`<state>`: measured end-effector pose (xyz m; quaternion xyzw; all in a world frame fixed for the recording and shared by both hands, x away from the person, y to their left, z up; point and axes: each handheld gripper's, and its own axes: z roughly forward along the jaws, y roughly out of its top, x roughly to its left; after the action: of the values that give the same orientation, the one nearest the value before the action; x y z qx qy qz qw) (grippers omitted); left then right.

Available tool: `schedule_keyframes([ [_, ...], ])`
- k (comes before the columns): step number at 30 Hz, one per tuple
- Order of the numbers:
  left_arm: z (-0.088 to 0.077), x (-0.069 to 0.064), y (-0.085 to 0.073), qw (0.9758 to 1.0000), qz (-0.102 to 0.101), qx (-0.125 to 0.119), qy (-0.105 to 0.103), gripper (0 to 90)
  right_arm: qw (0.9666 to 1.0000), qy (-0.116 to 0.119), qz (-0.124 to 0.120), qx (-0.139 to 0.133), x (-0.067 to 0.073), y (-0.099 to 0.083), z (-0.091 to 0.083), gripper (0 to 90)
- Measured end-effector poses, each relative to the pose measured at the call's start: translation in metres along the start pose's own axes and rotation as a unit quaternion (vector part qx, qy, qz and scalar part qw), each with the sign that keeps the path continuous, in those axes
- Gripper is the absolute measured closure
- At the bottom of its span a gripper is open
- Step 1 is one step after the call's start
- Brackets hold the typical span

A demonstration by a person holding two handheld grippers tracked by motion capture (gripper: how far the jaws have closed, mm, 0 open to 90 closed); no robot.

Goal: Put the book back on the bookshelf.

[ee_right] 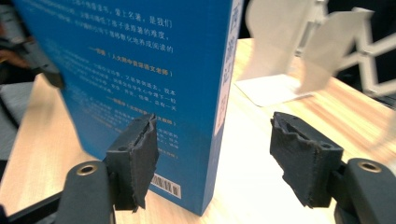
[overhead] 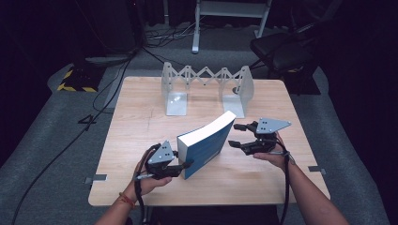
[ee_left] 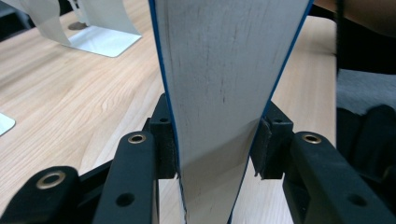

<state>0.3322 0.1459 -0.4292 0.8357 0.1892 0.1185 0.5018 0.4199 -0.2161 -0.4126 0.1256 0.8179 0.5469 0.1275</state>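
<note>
In the high view a thick blue paperback book (overhead: 206, 143) stands on edge in the middle of the wooden tabletop (overhead: 141, 126), tilted, its white page block up and its far end pointing toward the expanding metal book rack (overhead: 206, 86) at the back edge; the rack holds nothing, so judging by the layout the book is lifted upright but not yet placed between the rack's ends, which looks like what remains. The left tongs (overhead: 184, 165) meet the book's near end, while the right tongs (overhead: 237, 135) sit just beside its far, spine side. In the left gripper view the left tongs (ee_left: 215, 144) are clamped across the book's thickness, one pad on each blue cover with the page edges (ee_left: 219, 70) rising between them. In the right gripper view the right tongs (ee_right: 224, 161) are spread wide: the spine corner stands between the jaws, the left pad in front of the back cover (ee_right: 140, 70), whether touching I cannot tell, the right pad well clear.
</note>
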Motion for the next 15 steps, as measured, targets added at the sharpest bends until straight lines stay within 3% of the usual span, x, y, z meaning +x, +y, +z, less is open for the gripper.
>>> schedule_keyframes([
  [3, -0.004, 0.008, -0.002, 0.9999, 0.003, 0.000, -0.011, 59.7, 0.9997, 0.016, -0.016, 0.009, 0.001, 0.004, 0.009, 32.6],
  [9, -0.005, 0.014, -0.003, 0.9996, 0.023, 0.001, -0.016, 59.4, 0.9983, 0.055, -0.012, 0.015, -0.007, 0.006, 0.027, 35.6],
  [11, -0.005, 0.014, -0.003, 0.9994, 0.029, 0.002, -0.016, 59.3, 0.9982, 0.053, -0.018, 0.020, -0.009, 0.006, 0.030, 36.9],
  [13, -0.005, 0.014, -0.005, 0.9995, 0.030, -0.001, -0.012, 58.7, 0.9971, 0.076, -0.002, 0.012, -0.013, 0.005, 0.036, 35.2],
  [15, -0.005, 0.016, -0.007, 0.9995, 0.028, -0.007, -0.012, 58.5, 0.9960, 0.089, -0.002, 0.008, -0.013, 0.005, 0.040, 36.4],
])
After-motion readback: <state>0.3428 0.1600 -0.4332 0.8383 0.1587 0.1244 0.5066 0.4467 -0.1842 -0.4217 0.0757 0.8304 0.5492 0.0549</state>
